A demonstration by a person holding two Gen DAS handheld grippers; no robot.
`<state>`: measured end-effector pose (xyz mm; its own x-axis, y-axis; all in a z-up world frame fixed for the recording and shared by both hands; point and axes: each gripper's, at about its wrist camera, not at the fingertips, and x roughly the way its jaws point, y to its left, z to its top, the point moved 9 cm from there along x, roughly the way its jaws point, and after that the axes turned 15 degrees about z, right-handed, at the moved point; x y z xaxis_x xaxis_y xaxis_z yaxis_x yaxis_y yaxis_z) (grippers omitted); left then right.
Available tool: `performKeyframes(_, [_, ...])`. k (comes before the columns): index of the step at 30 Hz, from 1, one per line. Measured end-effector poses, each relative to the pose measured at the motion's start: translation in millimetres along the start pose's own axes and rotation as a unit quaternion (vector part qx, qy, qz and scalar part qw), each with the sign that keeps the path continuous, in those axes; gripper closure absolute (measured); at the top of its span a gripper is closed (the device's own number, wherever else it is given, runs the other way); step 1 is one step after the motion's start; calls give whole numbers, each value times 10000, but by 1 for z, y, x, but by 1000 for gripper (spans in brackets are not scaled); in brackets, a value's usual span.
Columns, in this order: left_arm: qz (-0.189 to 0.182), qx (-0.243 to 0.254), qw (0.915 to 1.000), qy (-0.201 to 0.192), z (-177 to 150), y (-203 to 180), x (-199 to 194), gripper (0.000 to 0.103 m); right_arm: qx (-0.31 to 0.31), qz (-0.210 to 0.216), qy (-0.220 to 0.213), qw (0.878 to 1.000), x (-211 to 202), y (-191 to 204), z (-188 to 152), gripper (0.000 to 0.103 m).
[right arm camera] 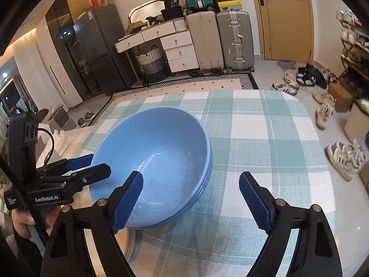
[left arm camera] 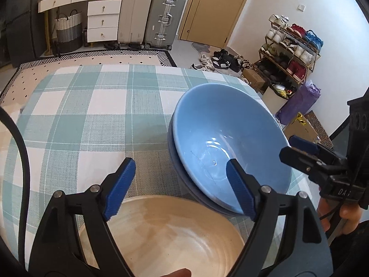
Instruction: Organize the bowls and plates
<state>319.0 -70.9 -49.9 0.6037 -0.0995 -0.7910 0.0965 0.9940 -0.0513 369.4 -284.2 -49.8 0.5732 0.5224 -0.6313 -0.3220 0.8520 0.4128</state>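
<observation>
A stack of blue bowls [left arm camera: 221,136] sits on the checked tablecloth [left arm camera: 92,115]; the top bowl leans in the stack. It also shows in the right wrist view [right arm camera: 161,152]. A cream wooden bowl [left arm camera: 166,235] lies right under my left gripper [left arm camera: 182,184], which is open and empty; its right finger reaches over the blue bowl's near rim. My right gripper [right arm camera: 191,198] is open and empty; its left finger is over the blue bowl's near rim. Each gripper shows in the other's view, the right [left arm camera: 299,147] and the left [right arm camera: 92,164].
The tablecloth [right arm camera: 265,138] covers the table to its rounded far edge. Beyond it are suitcases [left arm camera: 147,13], white drawers [left arm camera: 101,20], a woven basket [left arm camera: 68,30], a shoe rack [left arm camera: 290,50], loose shoes [right arm camera: 346,157] and a door [right arm camera: 281,16].
</observation>
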Motion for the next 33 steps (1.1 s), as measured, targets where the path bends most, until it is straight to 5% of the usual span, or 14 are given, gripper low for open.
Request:
performKeyframes(6, [-221, -162, 9993, 249, -2, -4, 19, 23, 94, 225, 87, 9997, 17, 3, -6, 16])
performKeyframes(11, [-255, -189, 9989, 339, -4, -7, 29, 25, 144, 409, 110, 9990, 22, 9, -6, 29])
performKeyframes(18, [-456, -133, 9977, 490, -9, -16, 33, 61, 109, 301, 112, 9994, 19, 5, -9, 44])
performKeyframes(33, [-218, 110, 9989, 402, -11, -26, 21, 67, 153, 306, -22, 9994, 1, 7, -9, 50])
